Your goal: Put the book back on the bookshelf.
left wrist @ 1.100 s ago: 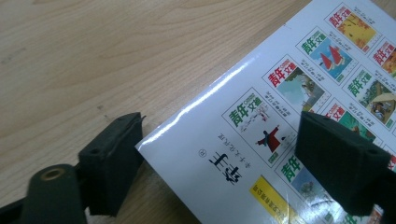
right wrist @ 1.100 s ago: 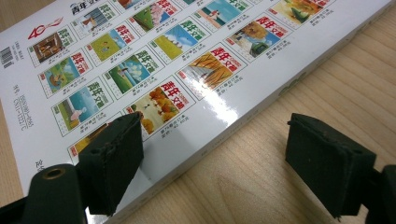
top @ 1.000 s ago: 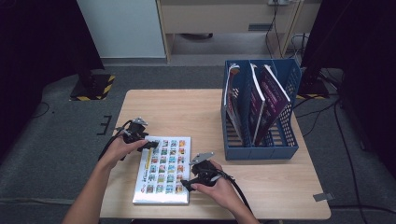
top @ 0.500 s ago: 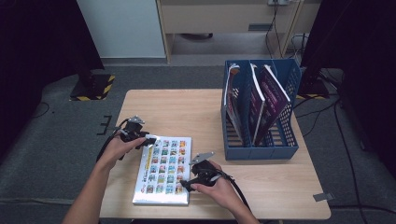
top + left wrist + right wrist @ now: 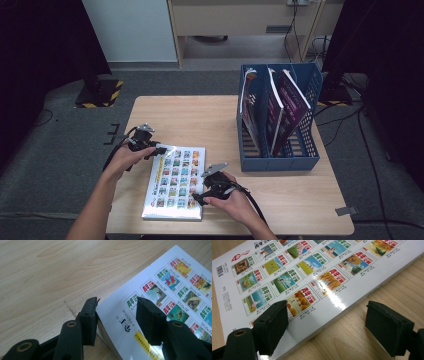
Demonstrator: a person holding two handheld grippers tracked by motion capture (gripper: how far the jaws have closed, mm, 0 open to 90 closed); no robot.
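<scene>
A white book [image 5: 172,182] with rows of small colour pictures on its cover lies flat on the wooden table [image 5: 200,115], near the front. My left gripper [image 5: 157,149] is at the book's far left corner. In the left gripper view that corner [image 5: 117,315] lies between the jaws of the left gripper [image 5: 117,317], which have just been closing; a gap still shows at the pads. My right gripper [image 5: 198,198] is at the book's right edge. The right gripper [image 5: 337,327] stands open in its own view, one pad over the cover [image 5: 299,272], the other over bare wood.
A blue file rack [image 5: 300,150] stands at the table's right, holding upright books, one of them purple [image 5: 290,105]. Bare wood lies behind the book and along the front right. Dark floor and a cabinet lie beyond the far edge.
The left gripper's jaws have drawn closer together around the book's corner. The right hand and the book have stayed where they were.
</scene>
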